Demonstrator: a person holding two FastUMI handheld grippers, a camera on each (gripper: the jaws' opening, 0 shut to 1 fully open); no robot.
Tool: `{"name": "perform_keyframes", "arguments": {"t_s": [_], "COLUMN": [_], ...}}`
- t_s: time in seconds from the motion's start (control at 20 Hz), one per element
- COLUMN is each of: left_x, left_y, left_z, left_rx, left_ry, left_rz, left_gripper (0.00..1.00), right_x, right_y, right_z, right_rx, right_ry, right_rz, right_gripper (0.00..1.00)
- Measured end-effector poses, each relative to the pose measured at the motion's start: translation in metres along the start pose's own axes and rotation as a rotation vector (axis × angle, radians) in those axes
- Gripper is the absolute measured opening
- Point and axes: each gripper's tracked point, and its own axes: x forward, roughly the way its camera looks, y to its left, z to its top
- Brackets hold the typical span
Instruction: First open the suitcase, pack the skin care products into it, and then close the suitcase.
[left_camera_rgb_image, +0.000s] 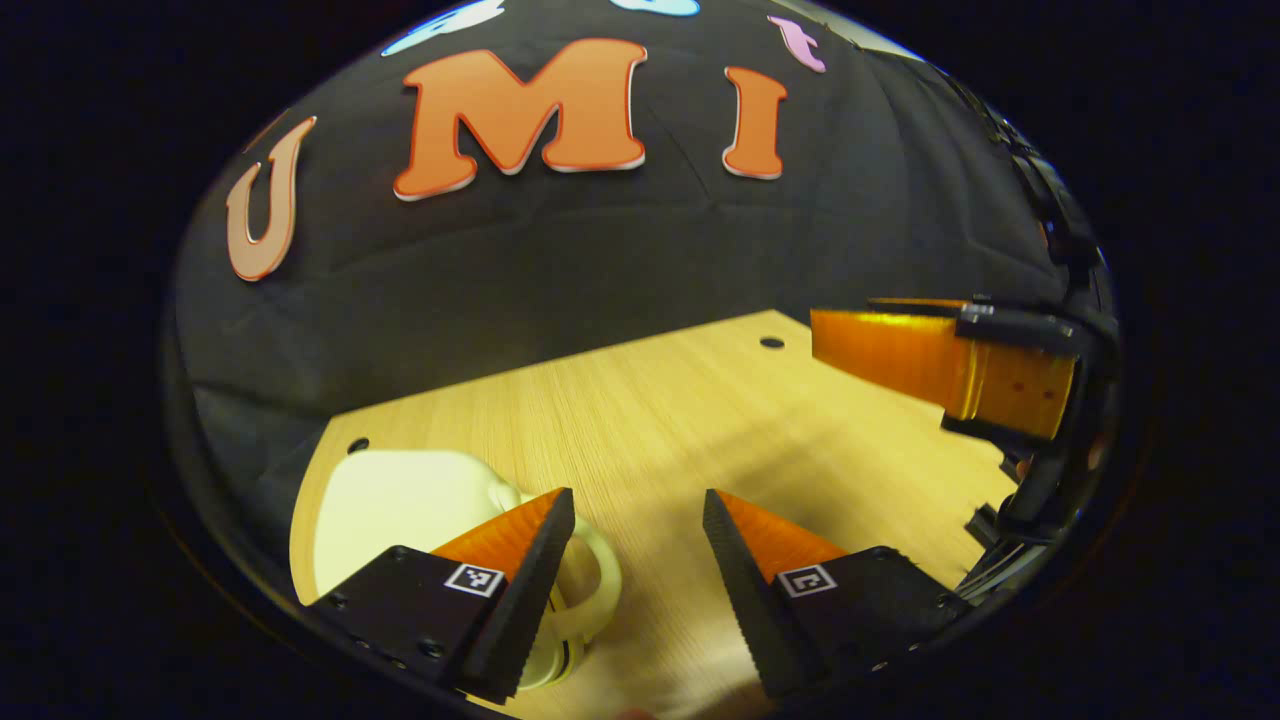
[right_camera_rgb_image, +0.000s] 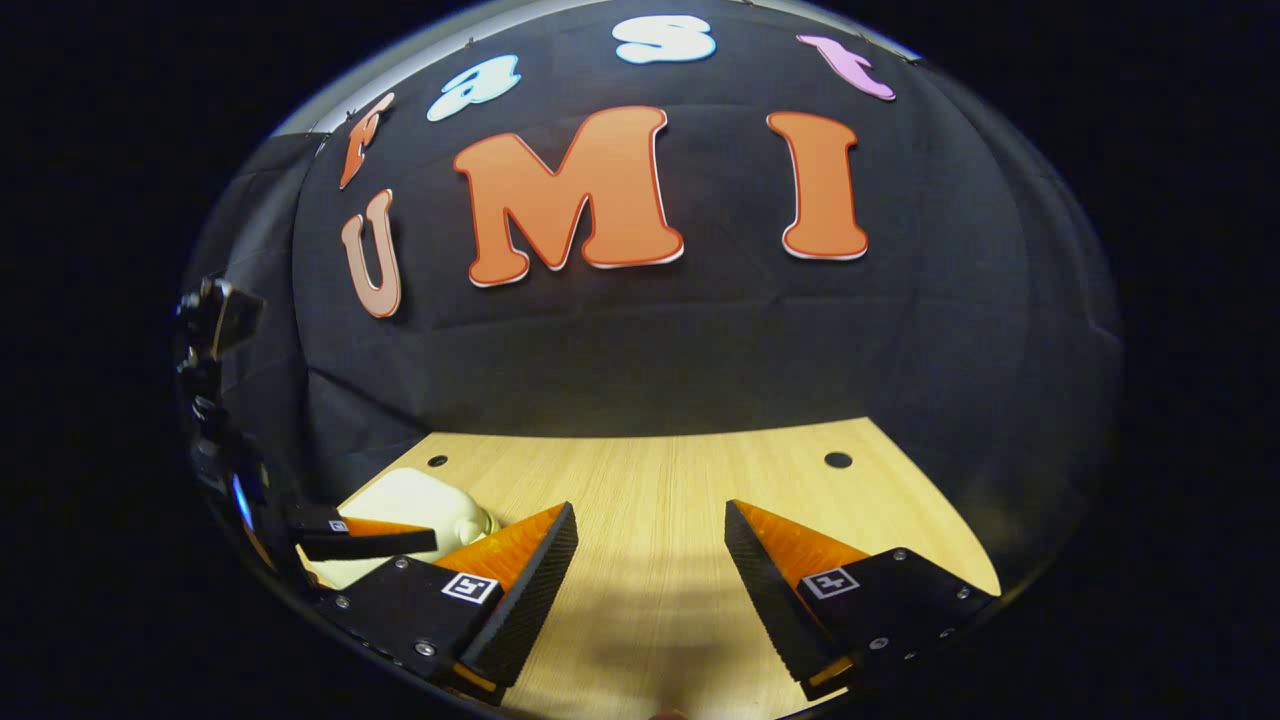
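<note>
My left claw (left_camera_rgb_image: 638, 565) hung released above the wooden tabletop (left_camera_rgb_image: 700, 420), its two fingers spread wide with only bare wood between them. Just past its left finger, touching nothing, lay the suitcase (left_camera_rgb_image: 400, 505): a small, pale cream case with rounded corners, shut and lying flat near the tabletop's far left corner, beside a small hole in the wood. A looped handle (left_camera_rgb_image: 600, 575) of the same cream colour stuck out from the case's near right side, curving behind my left fingertip. The case's long axis ran away from me towards the back wall.

My right claw (right_camera_rgb_image: 650, 570) was likewise released, fingers wide apart over bare wood nearer the middle of the tabletop. From there the suitcase (right_camera_rgb_image: 405, 505) sat well off to the left, partly behind the left claw (right_camera_rgb_image: 365, 540).

So my left claw was the nearer one, and I judged it best placed to reach the case, which was not yet opened. I could not see any skin care products on the tabletop.
</note>
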Motion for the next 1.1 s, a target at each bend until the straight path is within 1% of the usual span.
{"name": "perform_keyframes", "arguments": {"t_s": [0.1, 0.25, 0.35, 0.4, 0.55, 0.65, 0.7, 0.75, 0.85, 0.95, 1.1], "left_x": [-0.005, -0.01, -0.014, -0.016, -0.022, -0.029, -0.03, -0.032, -0.026, -0.024, -0.029], "left_y": [0.015, 0.022, 0.029, 0.027, 0.026, 0.025, 0.026, 0.029, 0.032, 0.033, 0.046], "left_z": [0.011, 0.035, 0.051, 0.056, 0.068, 0.076, 0.079, 0.08, 0.081, 0.079, 0.081], "left_rx": [-0.014, -0.038, -0.033, -0.026, -0.014, -0.03, -0.038, -0.046, -0.065, -0.093, -0.088], "left_ry": [-0.092, -0.212, -0.301, -0.35, -0.445, -0.471, -0.472, -0.471, -0.462, -0.451, -0.447], "left_rz": [0.041, 0.095, 0.141, 0.157, 0.228, 0.257, 0.264, 0.285, 0.303, 0.301, 0.345], "left_gripper": [0.91, 0.92, 0.95, 0.98, 0.97, 0.97, 0.99, 0.98, 0.98, 0.98, 0.98], "right_x": [-0.004, -0.011, -0.017, -0.021, -0.023, -0.024, -0.024, -0.025, -0.026, -0.028, -0.031], "right_y": [0.0, 0.01, 0.022, 0.03, 0.046, 0.058, 0.062, 0.066, 0.073, 0.079, 0.085], "right_z": [0.018, 0.043, 0.062, 0.069, 0.079, 0.079, 0.077, 0.075, 0.073, 0.071, 0.071], "right_rx": [-0.02, -0.054, -0.072, -0.083, -0.101, -0.11, -0.12, -0.131, -0.143, -0.141, -0.16], "right_ry": [-0.053, -0.126, -0.181, -0.209, -0.251, -0.261, -0.259, -0.257, -0.25, -0.248, -0.26], "right_rz": [-0.012, -0.001, 0.023, 0.036, 0.068, 0.09, 0.095, 0.103, 0.117, 0.132, 0.148], "right_gripper": [0.95, 0.95, 0.95, 0.95, 0.95, 0.95, 0.95, 0.95, 0.95, 0.95, 0.95]}}
